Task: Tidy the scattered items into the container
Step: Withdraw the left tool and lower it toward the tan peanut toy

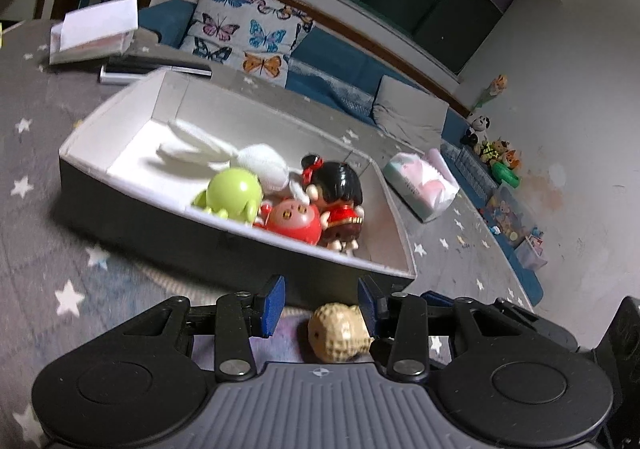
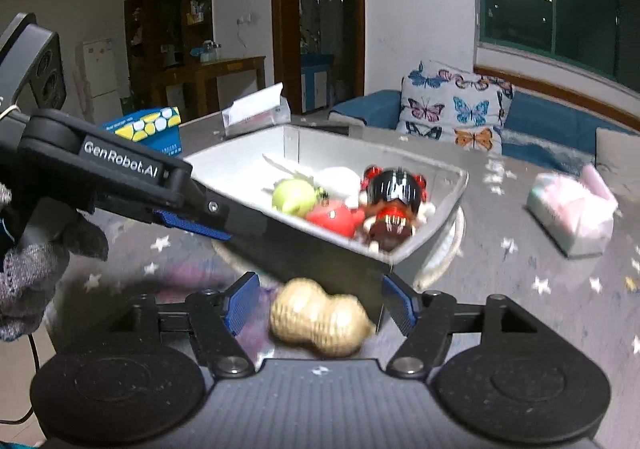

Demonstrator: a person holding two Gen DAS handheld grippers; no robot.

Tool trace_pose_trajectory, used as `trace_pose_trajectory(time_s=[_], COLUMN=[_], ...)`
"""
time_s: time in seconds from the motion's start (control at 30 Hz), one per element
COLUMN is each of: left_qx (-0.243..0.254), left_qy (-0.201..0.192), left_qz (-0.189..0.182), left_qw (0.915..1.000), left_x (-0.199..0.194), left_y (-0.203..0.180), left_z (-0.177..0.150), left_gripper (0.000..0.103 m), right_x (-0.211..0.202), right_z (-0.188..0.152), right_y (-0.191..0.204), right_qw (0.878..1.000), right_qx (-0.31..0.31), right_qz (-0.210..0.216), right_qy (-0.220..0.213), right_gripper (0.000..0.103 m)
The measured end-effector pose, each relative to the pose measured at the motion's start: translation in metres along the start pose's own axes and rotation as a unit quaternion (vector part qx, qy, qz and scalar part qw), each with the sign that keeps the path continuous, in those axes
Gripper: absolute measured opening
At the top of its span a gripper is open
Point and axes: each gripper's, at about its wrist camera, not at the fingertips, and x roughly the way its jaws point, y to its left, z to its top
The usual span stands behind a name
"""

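Observation:
A tan peanut toy (image 1: 340,332) lies on the star-patterned cloth just in front of the white box (image 1: 120,133). My left gripper (image 1: 322,303) is open with the peanut low between its fingers, against the right one. In the right wrist view the peanut (image 2: 320,316) lies between the fingers of my open right gripper (image 2: 320,303). The box (image 2: 448,205) holds a green toy (image 1: 232,195), a red pig (image 1: 294,219), a black-haired doll (image 1: 340,197) and a white plush (image 1: 256,161). The left gripper (image 2: 192,225) reaches in from the left.
A tissue pack (image 1: 422,185) lies right of the box. A white open carton (image 1: 94,31) and a dark flat device (image 1: 152,67) sit behind it. A butterfly pillow (image 1: 248,33) and blue sofa lie beyond. A blue-yellow box (image 2: 154,129) stands at the far left.

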Motion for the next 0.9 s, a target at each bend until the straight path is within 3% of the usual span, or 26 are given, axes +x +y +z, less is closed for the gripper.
trace_pose_trajectory(time_s=[0.37,0.7,0.9], left_qx=[-0.023,-0.04,-0.045], left_qy=[0.03,0.044,0.052], left_qz=[-0.01,-0.019,-0.023], left_qw=[0.9992,0.998,0.9973], left_x=[0.022,0.034,0.041], left_y=[0.006,0.009,0.008], left_z=[-0.01,-0.009,-0.009], left_gripper=[0.043,0.042,0.043], right_x=[0.022,0.032,0.033], right_z=[-0.023,-0.026,-0.025], right_y=[-0.012,-0.012,-0.01], right_qw=[0.999,0.999,0.998], right_qx=[0.026,0.042,0.047], right_qz=[-0.011,0.001,0.002], right_qy=[0.029,0.034,0.032], right_gripper=[0.075,0.073,0.066])
